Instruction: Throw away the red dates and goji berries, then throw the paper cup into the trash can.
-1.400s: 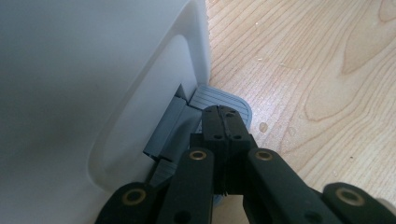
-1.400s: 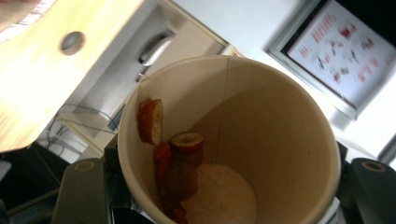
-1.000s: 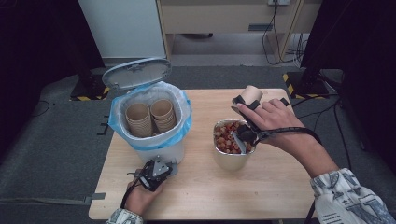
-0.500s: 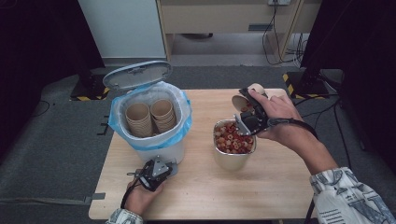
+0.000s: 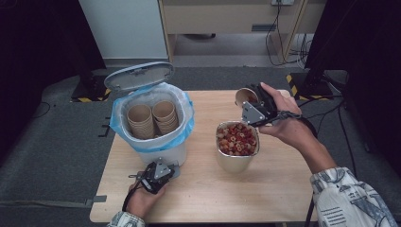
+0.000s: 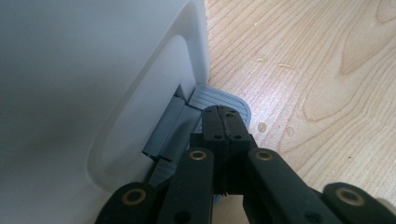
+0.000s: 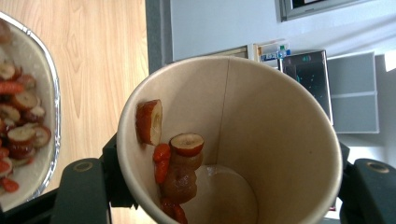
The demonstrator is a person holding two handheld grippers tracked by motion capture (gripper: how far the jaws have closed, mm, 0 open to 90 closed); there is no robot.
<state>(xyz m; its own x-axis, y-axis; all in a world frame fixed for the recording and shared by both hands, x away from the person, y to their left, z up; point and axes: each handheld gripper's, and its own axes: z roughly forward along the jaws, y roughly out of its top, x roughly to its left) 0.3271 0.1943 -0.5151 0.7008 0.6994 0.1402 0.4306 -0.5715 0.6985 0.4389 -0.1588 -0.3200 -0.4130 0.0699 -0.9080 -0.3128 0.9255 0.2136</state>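
A white pedal bin (image 5: pixel 163 152) with a blue liner stands at the table's left, its grey lid (image 5: pixel 138 75) up, with stacks of paper cups (image 5: pixel 153 118) inside. My left gripper (image 5: pixel 158 172) is shut, and its tips (image 6: pixel 225 112) rest on the bin's grey pedal (image 6: pixel 219 97) beside the bin wall (image 6: pixel 93 70). My right gripper (image 5: pixel 254 100) is shut on a paper cup (image 5: pixel 246 96), held tilted behind a foil bowl (image 5: pixel 222 144) of red fruit slices (image 5: pixel 237 139). A few slices (image 7: pixel 180 158) cling inside the cup (image 7: pixel 271 121).
The foil bowl's rim (image 7: pixel 55 93) lies to the left in the right gripper view. Bare wooden table (image 5: pixel 283 189) spreads in front of the bowl. Cables and dark stands (image 5: pixel 307 80) sit on the floor behind the table.
My right hand has lifted and swung back from over the bowl, carrying the cup and turning it more onto its side. The left gripper has stayed on the pedal.
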